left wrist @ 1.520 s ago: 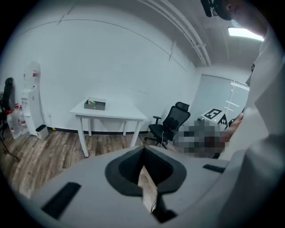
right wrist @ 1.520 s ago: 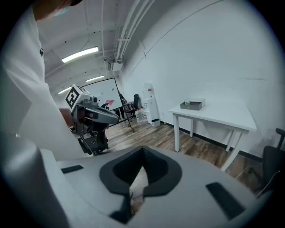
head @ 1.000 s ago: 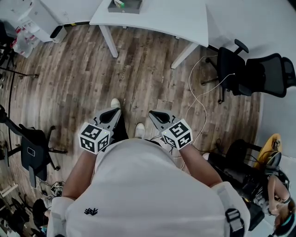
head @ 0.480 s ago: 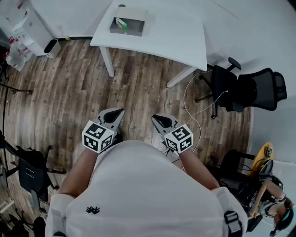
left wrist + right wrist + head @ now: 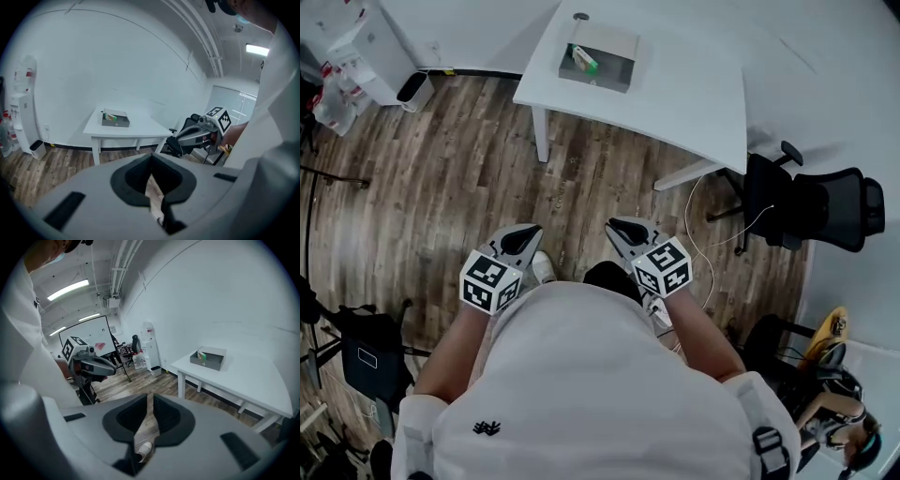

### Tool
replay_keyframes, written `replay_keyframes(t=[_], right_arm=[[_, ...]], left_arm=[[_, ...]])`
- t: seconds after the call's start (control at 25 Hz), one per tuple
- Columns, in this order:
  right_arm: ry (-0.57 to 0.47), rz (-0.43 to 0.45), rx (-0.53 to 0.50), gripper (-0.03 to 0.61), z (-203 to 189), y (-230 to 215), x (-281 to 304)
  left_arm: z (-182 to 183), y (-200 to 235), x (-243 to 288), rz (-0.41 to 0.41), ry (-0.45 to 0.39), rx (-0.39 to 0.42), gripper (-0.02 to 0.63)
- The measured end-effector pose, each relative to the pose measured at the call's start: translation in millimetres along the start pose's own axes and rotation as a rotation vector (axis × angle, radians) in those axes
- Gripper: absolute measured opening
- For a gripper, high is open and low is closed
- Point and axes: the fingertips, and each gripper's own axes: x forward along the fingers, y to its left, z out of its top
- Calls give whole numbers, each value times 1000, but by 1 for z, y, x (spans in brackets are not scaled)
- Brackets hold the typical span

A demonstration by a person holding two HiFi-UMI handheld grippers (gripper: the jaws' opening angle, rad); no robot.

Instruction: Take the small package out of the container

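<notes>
The left gripper is held low in front of the person's body. Its jaws are together at the tips with nothing between them. Only the wooden floor shows through the hollow behind the tips. The right gripper hangs just beside it at about the same height, the two well clear of each other. The right gripper's jaws are opening. A thin slit runs between them, holding nothing, and a white shoe and floorboards show through the slit.

Both grippers are empty and far from the work. The white bench stands well ahead of them across a stretch of floor. On its far part sits the grey container, an open shallow box, well beyond the reach of either gripper. Seen along the left gripper's jaws, the container lies ahead and a little to the left. Seen along the right gripper's jaws, it lies ahead and off to the right. The small package, green and white, lies inside the container at its left end.

A black office chair stands ahead and to the right of the right gripper, near the bench's corner. A white cable trails over the floor between that chair and the right gripper.
</notes>
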Motion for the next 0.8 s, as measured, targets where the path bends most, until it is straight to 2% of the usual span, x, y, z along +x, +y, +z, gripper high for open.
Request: replay_keyframes(t=[0.24, 0.36, 0.8], right_arm=[[20, -15, 1, 42, 19, -30, 24], [25, -1, -11, 46, 30, -57, 41], [25, 50, -107, 66, 118, -187, 126]], left_arm=[[14, 28, 14, 4, -23, -36, 7], [23, 42, 29, 21, -15, -26, 6], [76, 113, 54, 232, -68, -114, 6]])
